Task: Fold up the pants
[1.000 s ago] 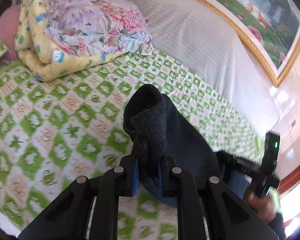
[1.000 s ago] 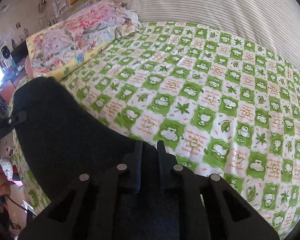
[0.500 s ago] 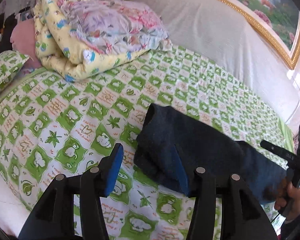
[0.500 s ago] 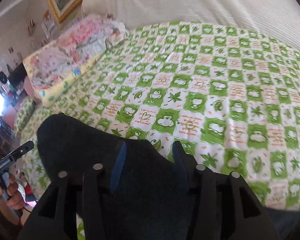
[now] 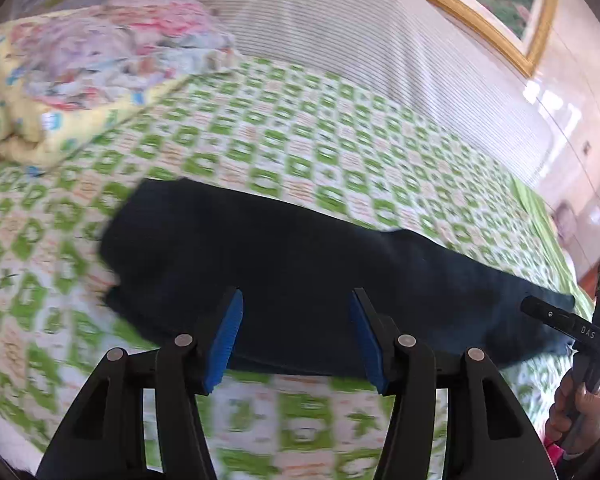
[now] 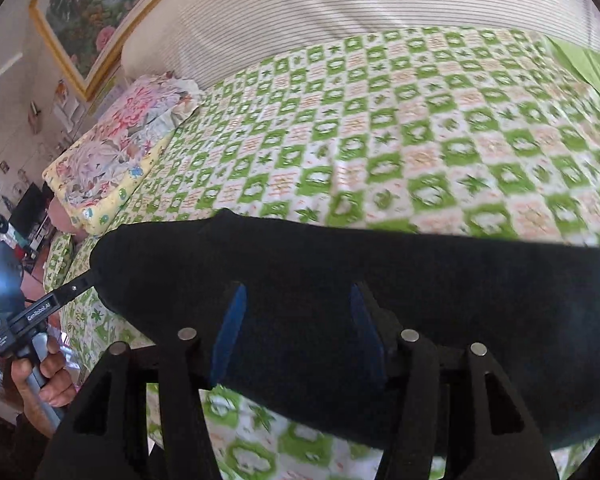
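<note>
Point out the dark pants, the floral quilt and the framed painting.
dark pants (image 5: 300, 256): left wrist view, middle of the folded cloth lying on the bed.
floral quilt (image 5: 100, 64): left wrist view, top face of the folded bundle.
framed painting (image 6: 88, 12): right wrist view, the painted picture inside the gold frame.

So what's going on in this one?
A person with a claw in each hand is folding dark pants on a bed with a green checkered sheet. The pants lie flat in a long folded strip. The left claw and the right claw have just been opening; neither pinches the cloth. A folded floral quilt sits at the bed's far end.
</note>
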`<state>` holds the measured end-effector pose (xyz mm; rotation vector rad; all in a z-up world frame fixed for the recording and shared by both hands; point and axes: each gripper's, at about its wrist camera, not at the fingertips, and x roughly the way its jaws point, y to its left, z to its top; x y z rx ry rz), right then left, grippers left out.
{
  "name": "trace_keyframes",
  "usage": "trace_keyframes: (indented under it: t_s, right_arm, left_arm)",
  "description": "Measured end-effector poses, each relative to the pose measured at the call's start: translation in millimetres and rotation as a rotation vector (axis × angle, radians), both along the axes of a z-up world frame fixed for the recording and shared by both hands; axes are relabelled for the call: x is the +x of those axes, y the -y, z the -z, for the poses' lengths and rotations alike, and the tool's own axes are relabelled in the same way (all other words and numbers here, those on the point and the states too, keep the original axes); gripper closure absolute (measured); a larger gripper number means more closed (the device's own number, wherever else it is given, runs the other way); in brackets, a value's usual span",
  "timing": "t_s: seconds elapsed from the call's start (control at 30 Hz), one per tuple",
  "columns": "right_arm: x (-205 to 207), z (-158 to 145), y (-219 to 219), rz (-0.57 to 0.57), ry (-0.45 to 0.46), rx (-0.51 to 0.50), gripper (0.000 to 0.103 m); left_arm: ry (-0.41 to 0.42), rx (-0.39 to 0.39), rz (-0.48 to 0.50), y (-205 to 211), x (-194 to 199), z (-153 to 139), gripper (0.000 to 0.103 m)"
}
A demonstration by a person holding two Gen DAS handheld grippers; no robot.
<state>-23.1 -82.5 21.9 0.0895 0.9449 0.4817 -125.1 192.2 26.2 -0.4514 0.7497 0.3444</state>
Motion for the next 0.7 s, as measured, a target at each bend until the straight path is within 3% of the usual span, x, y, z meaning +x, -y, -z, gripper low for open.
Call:
trace_keyframes:
  t_s: [0.23, 0.7]
  right_arm:
    - [-29.8, -11.2, 57.5, 0.089, 0.029, 0.025, 0.037]
    - [-79.2, -24.7, 152.1, 0.294, 0.077, 0.056, 0.037]
  left_arm:
    - [-0.019, 0.02, 0.149, 51.3, 34.9, 0.2, 0.044]
    - [-0.02, 0.075, 0.467, 151.8, 114.7, -22.2, 0.041]
